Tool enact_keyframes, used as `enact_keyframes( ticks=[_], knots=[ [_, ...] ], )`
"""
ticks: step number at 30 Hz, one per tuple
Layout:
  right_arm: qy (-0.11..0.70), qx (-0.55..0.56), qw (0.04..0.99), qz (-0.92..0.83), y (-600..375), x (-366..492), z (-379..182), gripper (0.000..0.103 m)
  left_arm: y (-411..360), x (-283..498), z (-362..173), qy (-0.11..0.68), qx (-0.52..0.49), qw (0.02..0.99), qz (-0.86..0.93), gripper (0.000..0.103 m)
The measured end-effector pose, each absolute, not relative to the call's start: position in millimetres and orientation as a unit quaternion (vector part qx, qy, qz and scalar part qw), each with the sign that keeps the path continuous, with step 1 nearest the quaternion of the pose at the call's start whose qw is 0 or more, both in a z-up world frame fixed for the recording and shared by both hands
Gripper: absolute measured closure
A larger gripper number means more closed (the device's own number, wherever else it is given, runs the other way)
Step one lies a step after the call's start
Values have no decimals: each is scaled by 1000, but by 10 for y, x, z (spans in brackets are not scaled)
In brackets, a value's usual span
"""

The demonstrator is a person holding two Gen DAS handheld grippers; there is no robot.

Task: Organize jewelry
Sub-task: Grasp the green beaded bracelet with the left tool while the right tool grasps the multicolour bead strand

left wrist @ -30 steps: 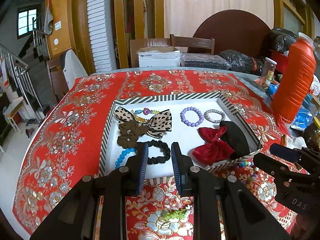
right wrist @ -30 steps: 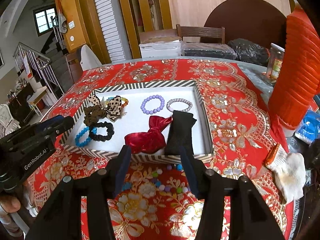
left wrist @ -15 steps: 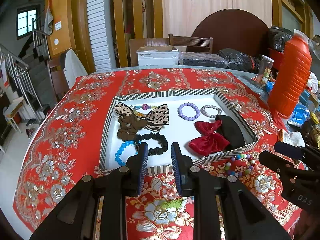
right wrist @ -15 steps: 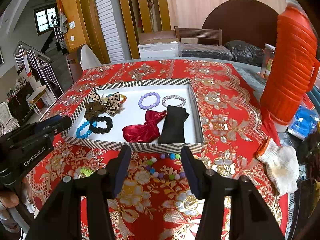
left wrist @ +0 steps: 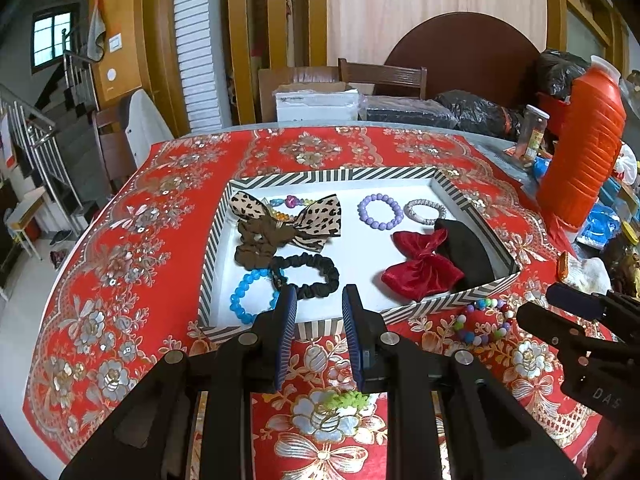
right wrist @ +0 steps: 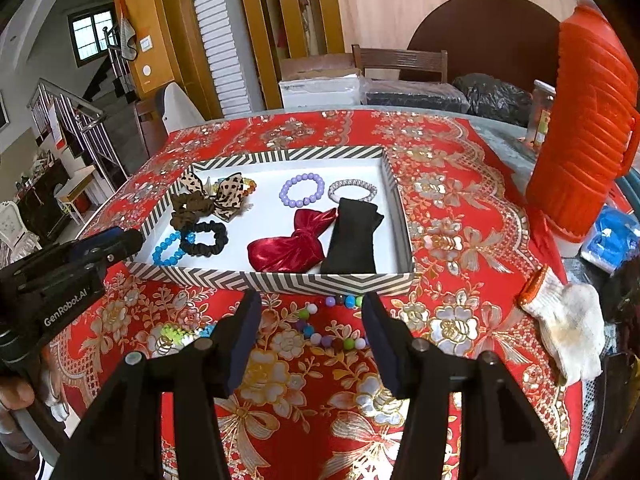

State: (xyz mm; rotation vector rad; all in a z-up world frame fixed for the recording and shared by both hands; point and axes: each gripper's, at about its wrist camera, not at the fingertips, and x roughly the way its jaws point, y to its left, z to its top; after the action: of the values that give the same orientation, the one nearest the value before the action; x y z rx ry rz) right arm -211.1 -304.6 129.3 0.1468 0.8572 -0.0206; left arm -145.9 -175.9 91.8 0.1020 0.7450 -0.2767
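Both the left gripper point(left wrist: 319, 312) and the right gripper point(right wrist: 311, 316) hover empty (jaws parted) before the striped tray point(right wrist: 280, 282); a multicoloured bead bracelet point(right wrist: 324, 326) lies outside.

Bead bracelet point(right wrist: 328, 326) on tablecloth point(right wrist: 460, 216) before tray point(right wrist: 280, 280)

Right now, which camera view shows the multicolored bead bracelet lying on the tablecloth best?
The right wrist view: the multicolored bead bracelet lies almost whole between the open fingers of the right gripper, in front of the striped tray. In the left wrist view it appears smaller, off to the right, near the picture's edge.
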Motion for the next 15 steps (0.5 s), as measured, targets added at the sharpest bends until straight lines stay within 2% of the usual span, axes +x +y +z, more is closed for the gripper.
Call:
enact_keyframes(
  ticks=[15],
  knots=[
    [435,87,896,-18,-3214,-2085,1089,48,-1525,-1336,766,404,33,904,-138,81]
  ],
)
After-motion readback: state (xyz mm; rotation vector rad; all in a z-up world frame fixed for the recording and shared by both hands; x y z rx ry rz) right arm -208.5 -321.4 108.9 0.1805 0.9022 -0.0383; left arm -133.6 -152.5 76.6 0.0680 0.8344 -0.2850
